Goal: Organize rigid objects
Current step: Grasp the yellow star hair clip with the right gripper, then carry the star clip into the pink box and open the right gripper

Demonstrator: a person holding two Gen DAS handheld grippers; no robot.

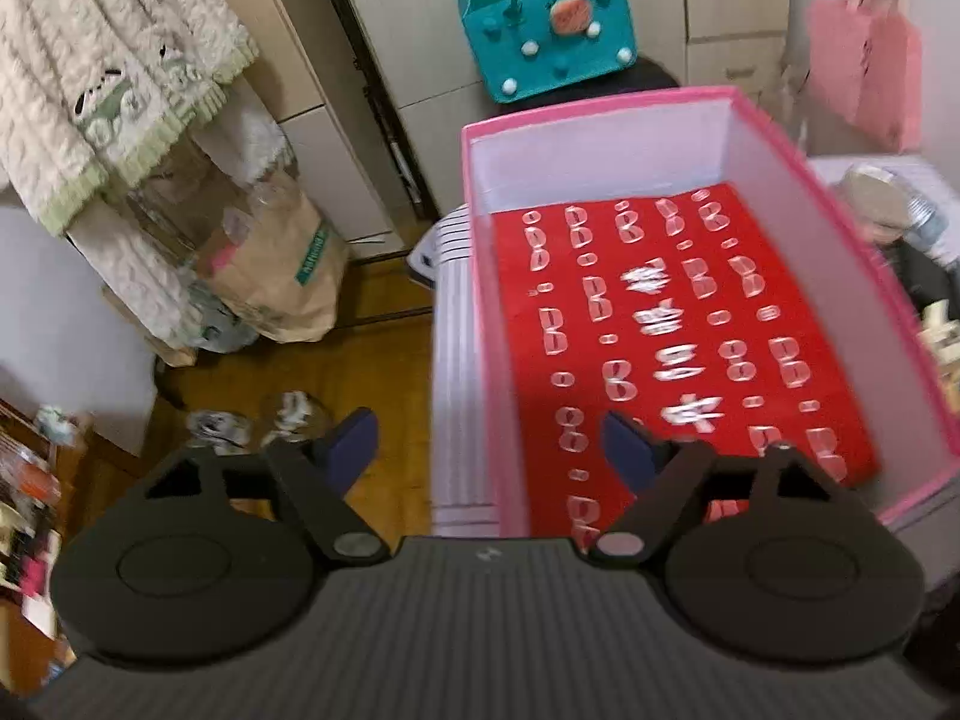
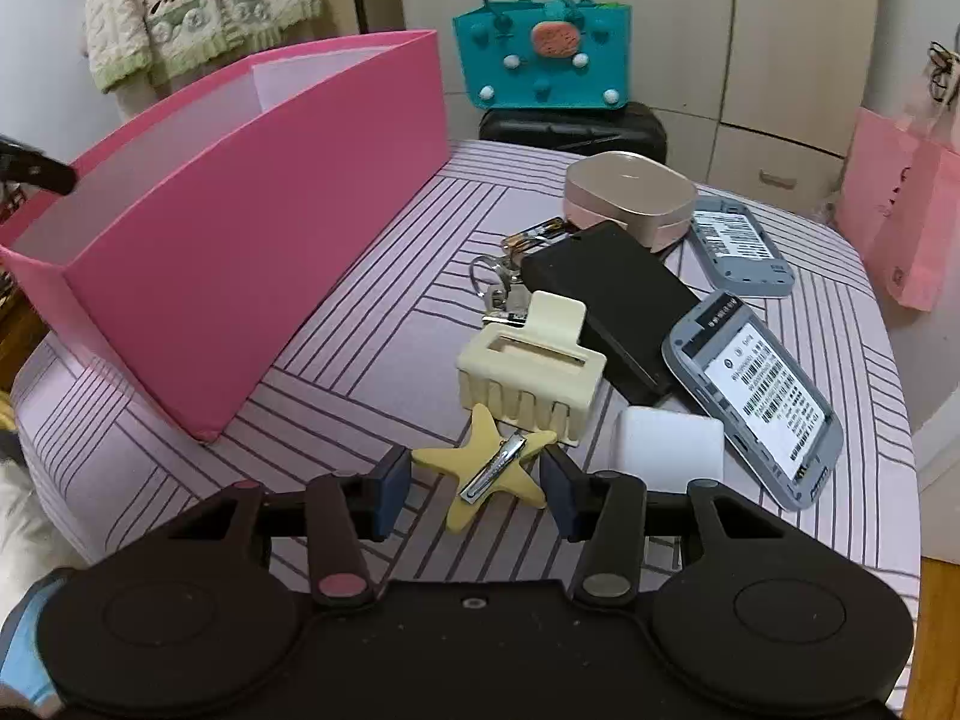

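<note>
Striped cloth under down-tilted right tongs

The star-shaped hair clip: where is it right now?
In the right wrist view, the star-shaped hair clip lies on the striped cloth between the right gripper fingers, just before the cream claw clip.

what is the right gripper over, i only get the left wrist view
Observer: The right gripper is down at a yellow star hair clip on the striped cloth, with its jaws on either side of the clip.
Operator: gripped yet?
Observer: Not clearly. The clip lies flat on the cloth.
Operator: what else is out there
Observer: Behind the star clip are a cream claw clip, a white block, a black case, keys, a gold case and two grey devices.
</note>
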